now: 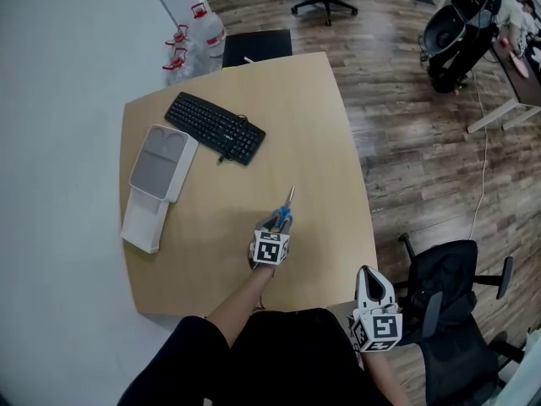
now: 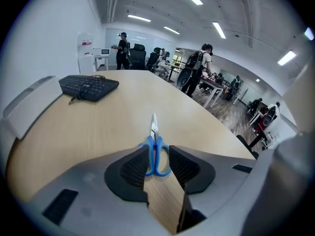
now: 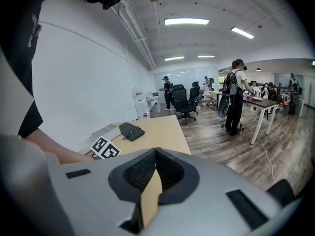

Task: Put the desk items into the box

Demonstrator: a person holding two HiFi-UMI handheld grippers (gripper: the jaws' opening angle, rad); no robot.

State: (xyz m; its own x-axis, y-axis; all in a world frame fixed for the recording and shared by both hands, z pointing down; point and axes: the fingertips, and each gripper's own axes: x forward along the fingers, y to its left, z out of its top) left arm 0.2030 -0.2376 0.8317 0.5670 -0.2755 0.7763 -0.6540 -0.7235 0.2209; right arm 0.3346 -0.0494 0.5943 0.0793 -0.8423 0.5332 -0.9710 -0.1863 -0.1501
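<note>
On the counter (image 1: 296, 117), toward its near edge, left tongs (image 1: 280, 223) grasp the scissors (image 1: 289, 198), bare wood around. The box (image 1: 161, 161) sits at 10 o'clock by the left edge. Right tongs (image 1: 370, 272), clenched empty, hang beyond the near edge.

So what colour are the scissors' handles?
Blue, with plain metal blades; the scissors show best in the left gripper view.
</note>
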